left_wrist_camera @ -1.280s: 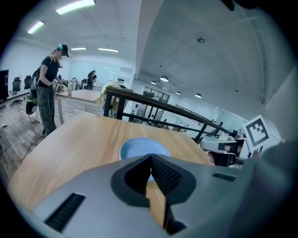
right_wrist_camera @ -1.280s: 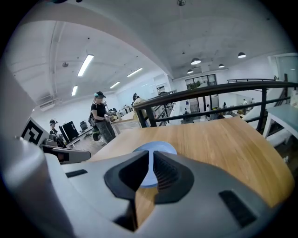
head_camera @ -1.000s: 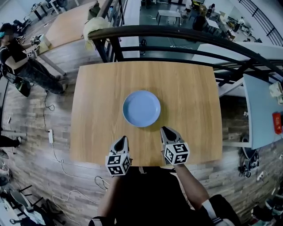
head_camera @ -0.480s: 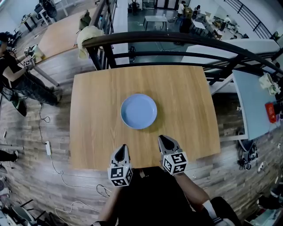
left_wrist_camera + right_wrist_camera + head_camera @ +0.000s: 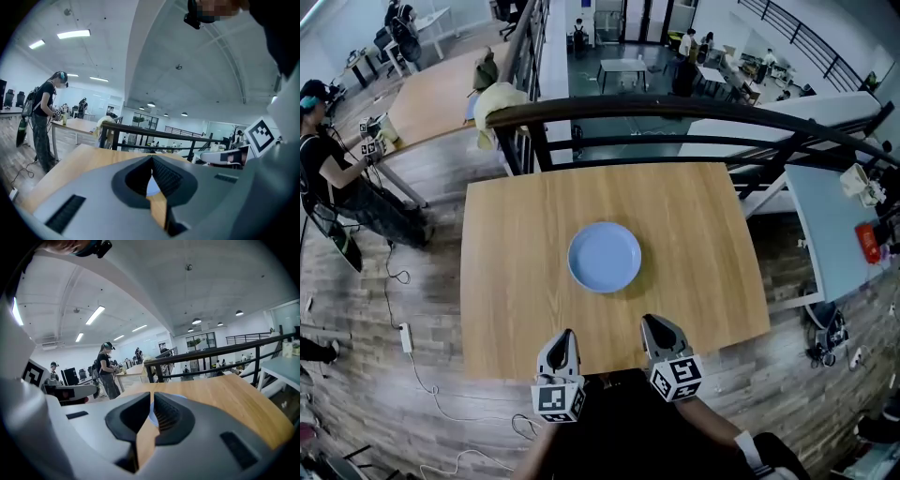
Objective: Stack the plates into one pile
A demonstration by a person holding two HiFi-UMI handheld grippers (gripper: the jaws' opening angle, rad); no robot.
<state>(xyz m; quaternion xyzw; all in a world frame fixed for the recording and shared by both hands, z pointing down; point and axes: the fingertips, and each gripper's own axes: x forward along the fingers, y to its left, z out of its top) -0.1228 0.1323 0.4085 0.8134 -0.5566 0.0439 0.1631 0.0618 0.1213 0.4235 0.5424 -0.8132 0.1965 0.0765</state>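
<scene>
A light blue plate (image 5: pixel 605 257) lies flat near the middle of the wooden table (image 5: pixel 506 244); whether it is one plate or a pile I cannot tell. My left gripper (image 5: pixel 563 335) hovers at the table's near edge, left of the plate, jaws shut with nothing between them. My right gripper (image 5: pixel 651 322) is beside it at the near edge, also shut and empty. In the left gripper view a sliver of the plate (image 5: pixel 153 186) shows past the closed jaws (image 5: pixel 152 158). The right gripper view shows the plate's rim (image 5: pixel 151 416) behind its shut jaws (image 5: pixel 152 396).
A dark metal railing (image 5: pixel 675 108) runs along the table's far side. A person (image 5: pixel 333 178) stands at another table to the far left. A grey table (image 5: pixel 839 225) with small objects sits at the right. Cables (image 5: pixel 412 347) trail on the floor to the left.
The head view has shifted: the table and plate sit slightly lower and to the right. Both grippers have drawn back toward the near edge and stay shut. The plate has not moved on the table.
</scene>
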